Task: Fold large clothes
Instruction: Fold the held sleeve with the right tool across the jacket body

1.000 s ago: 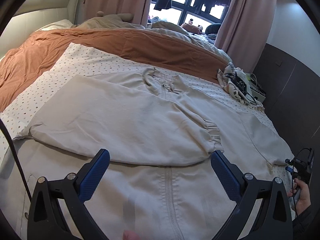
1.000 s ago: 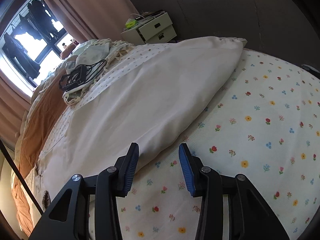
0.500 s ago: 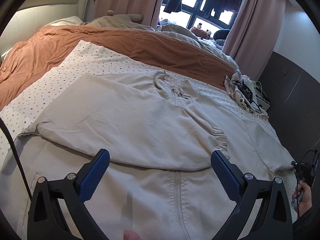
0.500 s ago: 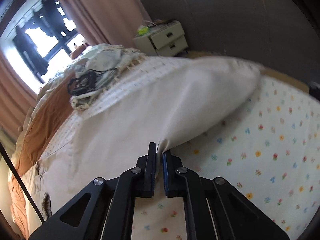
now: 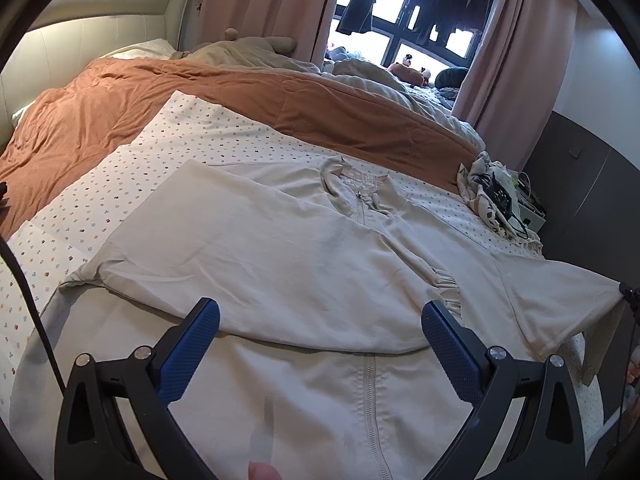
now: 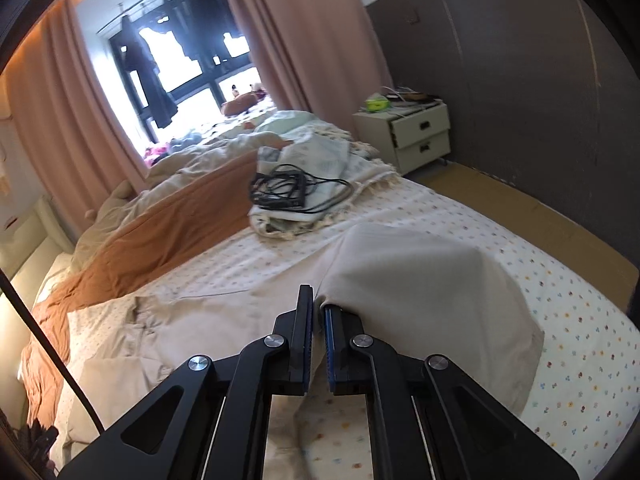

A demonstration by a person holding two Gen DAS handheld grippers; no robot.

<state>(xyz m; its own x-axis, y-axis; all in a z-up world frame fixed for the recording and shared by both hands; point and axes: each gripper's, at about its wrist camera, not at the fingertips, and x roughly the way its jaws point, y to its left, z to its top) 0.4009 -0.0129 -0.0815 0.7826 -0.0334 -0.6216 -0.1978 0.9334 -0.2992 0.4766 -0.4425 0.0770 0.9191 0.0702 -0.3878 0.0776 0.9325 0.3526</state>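
Observation:
A large beige zip-front garment (image 5: 304,264) lies spread on the bed, its left sleeve folded across the chest. My left gripper (image 5: 320,336) is open and empty, hovering over the garment's lower front by the zipper. My right gripper (image 6: 318,320) is shut on the right sleeve (image 6: 420,280) and holds it lifted off the flowered sheet. In the left wrist view that sleeve (image 5: 560,300) is stretched up toward the right edge.
A rust-brown duvet (image 5: 160,104) lies across the far half of the bed. A small blanket with black cables (image 6: 296,192) sits at the bed's far right. A white nightstand (image 6: 416,132) stands by the dark wall. Pink curtains frame the window.
My right gripper closed on the sleeve's edge and has lifted it up off the sheet. The left gripper has stayed open, its view shifting slightly nearer the garment.

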